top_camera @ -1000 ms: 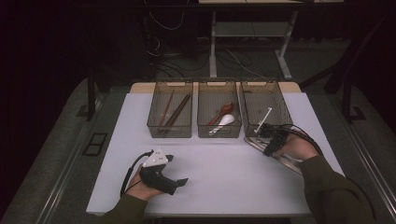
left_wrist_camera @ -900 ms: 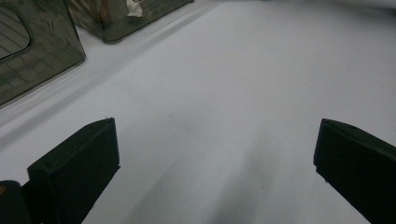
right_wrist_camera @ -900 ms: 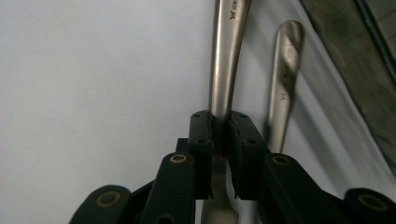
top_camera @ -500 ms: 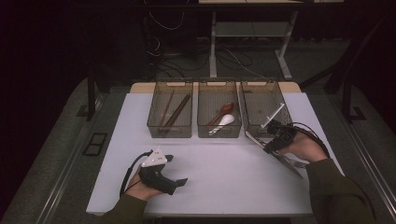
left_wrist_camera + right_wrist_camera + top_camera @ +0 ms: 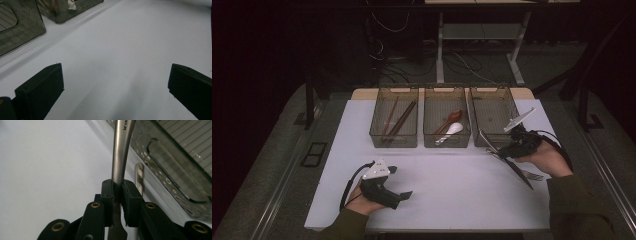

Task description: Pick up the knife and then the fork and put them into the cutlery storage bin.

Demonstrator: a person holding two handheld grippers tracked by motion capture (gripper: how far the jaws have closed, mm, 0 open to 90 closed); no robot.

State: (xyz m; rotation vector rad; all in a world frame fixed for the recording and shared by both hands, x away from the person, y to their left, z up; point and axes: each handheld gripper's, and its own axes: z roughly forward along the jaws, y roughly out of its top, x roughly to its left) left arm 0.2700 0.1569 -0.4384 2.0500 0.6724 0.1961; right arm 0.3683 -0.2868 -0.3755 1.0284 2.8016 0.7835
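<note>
A metal utensil (image 5: 119,157) is being pinched by its handle between the closed jaws of the right gripper (image 5: 117,192); in the right gripper view the handle is rising steeply from between the two pads, and whether it is a fork, knife or spoon cannot be told. In the high view the right gripper (image 5: 518,145) is being held at the table's (image 5: 462,175) right side, just in front of the right bin (image 5: 493,117), with the utensil (image 5: 490,140) seen as a thin bar reaching toward that bin's near wall. A dark flat piece (image 5: 517,170) is lying slanted on the table under the hand, and a fork (image 5: 532,175) is lying just beside it. A second metal handle (image 5: 139,178) is being seen flat on the table beyond the pads, next to the bin's wall. The left gripper (image 5: 384,187) is being rested on the table at the near left, well apart from the bins; its jaws are being kept spread wide with only bare table between them (image 5: 115,82). In the middle bin (image 5: 446,140) a white spoon (image 5: 451,132) and a brown spoon (image 5: 450,119) are lying; in the left bin (image 5: 394,140), chopsticks (image 5: 399,120) are lying.
</note>
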